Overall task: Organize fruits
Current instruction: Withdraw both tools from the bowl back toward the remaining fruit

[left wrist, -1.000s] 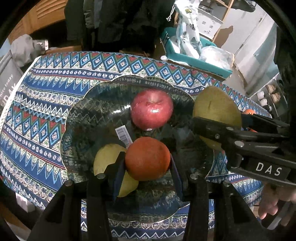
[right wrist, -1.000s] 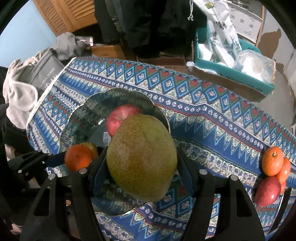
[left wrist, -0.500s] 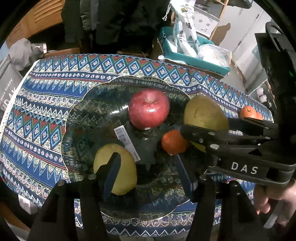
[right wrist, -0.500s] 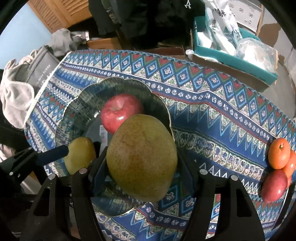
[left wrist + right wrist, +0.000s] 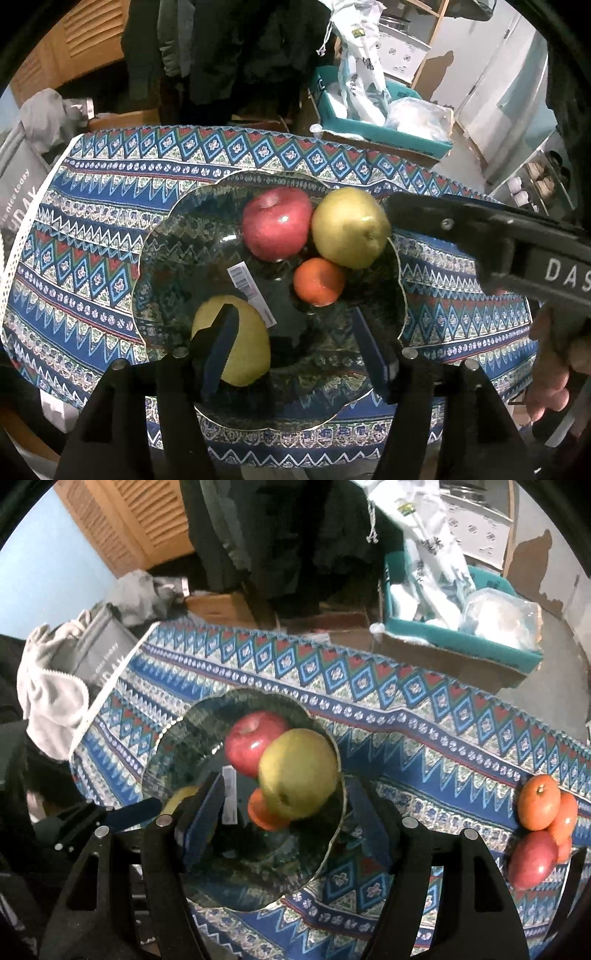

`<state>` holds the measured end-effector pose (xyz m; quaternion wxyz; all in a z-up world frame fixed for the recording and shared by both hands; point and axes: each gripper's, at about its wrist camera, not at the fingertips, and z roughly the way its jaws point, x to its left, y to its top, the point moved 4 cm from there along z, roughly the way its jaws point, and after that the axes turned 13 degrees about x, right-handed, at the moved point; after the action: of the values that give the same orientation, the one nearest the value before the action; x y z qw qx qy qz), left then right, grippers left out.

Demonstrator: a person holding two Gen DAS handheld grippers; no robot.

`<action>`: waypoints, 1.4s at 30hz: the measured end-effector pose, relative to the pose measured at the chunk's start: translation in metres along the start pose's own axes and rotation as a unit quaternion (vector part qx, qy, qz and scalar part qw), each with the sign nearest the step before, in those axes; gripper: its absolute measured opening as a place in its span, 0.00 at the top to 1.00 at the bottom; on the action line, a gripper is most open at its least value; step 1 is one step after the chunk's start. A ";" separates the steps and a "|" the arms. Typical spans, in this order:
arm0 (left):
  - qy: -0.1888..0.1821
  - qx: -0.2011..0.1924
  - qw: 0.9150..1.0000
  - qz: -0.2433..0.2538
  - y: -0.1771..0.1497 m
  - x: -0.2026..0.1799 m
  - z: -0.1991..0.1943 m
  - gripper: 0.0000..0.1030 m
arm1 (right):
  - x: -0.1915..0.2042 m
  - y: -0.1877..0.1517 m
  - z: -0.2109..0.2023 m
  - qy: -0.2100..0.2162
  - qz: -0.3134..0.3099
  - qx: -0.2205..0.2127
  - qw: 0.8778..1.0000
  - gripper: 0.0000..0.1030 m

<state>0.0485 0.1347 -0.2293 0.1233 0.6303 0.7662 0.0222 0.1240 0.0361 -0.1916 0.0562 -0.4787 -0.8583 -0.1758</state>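
A dark glass plate (image 5: 162,251) lies on the patterned tablecloth. On it are a red apple (image 5: 275,223), a green pear (image 5: 349,227), an orange (image 5: 319,282) and a yellow fruit (image 5: 242,343). My left gripper (image 5: 295,350) is open and empty over the plate's near side. My right gripper (image 5: 286,825) is open and empty just behind the pear (image 5: 297,773); its body also shows in the left wrist view (image 5: 498,236). Several oranges (image 5: 537,801) and a red apple (image 5: 532,858) lie on the cloth at the right.
A barcode sticker (image 5: 251,291) is on the plate. A teal box with plastic bags (image 5: 461,627) stands beyond the table's far edge. A grey bag and cloth (image 5: 74,675) lie off the left side.
My left gripper opened and dropped the orange onto the plate, then drew back. My right gripper opened and left the pear on the plate beside the apple, then pulled back.
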 end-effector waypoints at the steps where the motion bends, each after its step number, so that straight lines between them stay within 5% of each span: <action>1: -0.001 -0.001 1.000 0.001 0.000 -0.001 -0.001 0.36 | -0.001 0.000 -0.003 -0.001 0.001 -0.002 1.000 0.30; 17: 0.006 -0.039 0.999 0.030 0.002 -0.028 -0.030 0.24 | -0.026 -0.021 -0.061 -0.101 0.007 -0.051 0.994 0.30; 42: 0.017 -0.058 0.994 0.094 0.009 -0.106 -0.048 0.22 | -0.097 -0.067 -0.132 -0.162 0.055 -0.101 0.980 0.26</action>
<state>0.0651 0.0388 -0.1642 0.1444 0.6905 0.7032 0.0886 0.1097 -0.1208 -0.1107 -0.1225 -0.5506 -0.8062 -0.1783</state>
